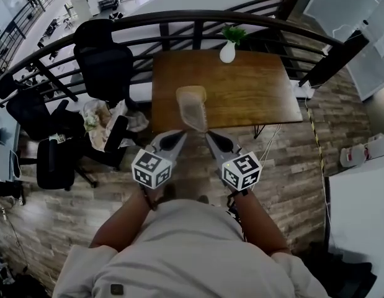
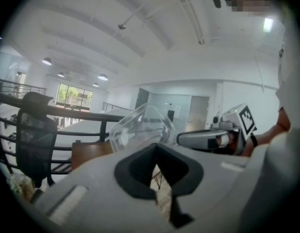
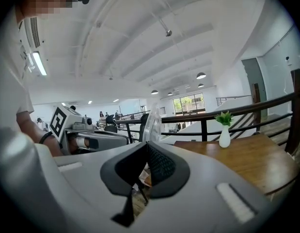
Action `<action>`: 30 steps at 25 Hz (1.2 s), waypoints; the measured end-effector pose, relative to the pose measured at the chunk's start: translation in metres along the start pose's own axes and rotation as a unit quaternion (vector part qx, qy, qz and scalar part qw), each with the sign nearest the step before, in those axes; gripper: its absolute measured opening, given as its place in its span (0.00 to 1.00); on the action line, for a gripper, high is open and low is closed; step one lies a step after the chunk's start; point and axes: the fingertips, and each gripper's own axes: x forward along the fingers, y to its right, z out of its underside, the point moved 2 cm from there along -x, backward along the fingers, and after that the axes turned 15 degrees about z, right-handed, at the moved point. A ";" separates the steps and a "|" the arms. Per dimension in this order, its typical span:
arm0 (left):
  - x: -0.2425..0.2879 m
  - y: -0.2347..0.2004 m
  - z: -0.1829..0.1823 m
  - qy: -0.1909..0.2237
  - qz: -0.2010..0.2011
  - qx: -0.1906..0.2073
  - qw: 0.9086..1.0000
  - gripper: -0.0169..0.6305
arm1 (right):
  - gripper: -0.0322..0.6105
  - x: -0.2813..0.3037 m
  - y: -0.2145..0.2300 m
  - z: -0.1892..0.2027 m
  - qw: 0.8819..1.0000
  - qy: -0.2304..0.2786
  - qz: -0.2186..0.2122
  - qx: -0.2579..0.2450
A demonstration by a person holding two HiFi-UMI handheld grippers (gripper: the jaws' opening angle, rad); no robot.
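The clear plastic container [image 1: 192, 107] is held in the air between my two grippers, above the near edge of the brown wooden table [image 1: 254, 92]. It is tilted, with its open end toward the table and its lower rim toward me.

Left gripper [image 1: 177, 136]: the jaws are closed on the rim of the container. In the left gripper view the black pads [image 2: 135, 171] meet with only a narrow slit between them, and the transparent wall of the container rises directly behind them.

Right gripper [image 1: 215, 138]: the jaws are likewise clamped on the container. In the right gripper view the ribbed pads [image 3: 162, 166] are pressed together, and the thin clear edge stands up from the line where they meet.

The two grippers lie close side by side, tips converging on the same lower rim, and each shows in the other's view.

Surroundings:
- A white vase [image 1: 227, 49] with a green plant stands at the far edge of the table, well apart from the container.
- A dark curved railing [image 1: 179, 18] runs behind the table.
- A black office chair [image 1: 105, 67] stands to the left of the table.
- The plank floor [image 1: 291, 160] lies below the grippers.
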 end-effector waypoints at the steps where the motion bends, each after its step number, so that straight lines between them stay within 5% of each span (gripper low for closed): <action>1: 0.002 0.006 0.002 0.001 -0.005 -0.001 1.000 0.03 | 0.06 -0.006 0.002 0.003 1.000 0.000 -0.005 0.001; 13: 0.015 0.070 0.035 -0.001 -0.046 -0.003 0.999 0.03 | 0.06 -0.074 0.008 0.031 0.998 -0.012 -0.054 -0.005; 30: 0.040 0.091 0.032 -0.001 -0.043 -0.005 0.999 0.03 | 0.06 -0.105 0.029 0.027 0.999 0.001 -0.043 -0.019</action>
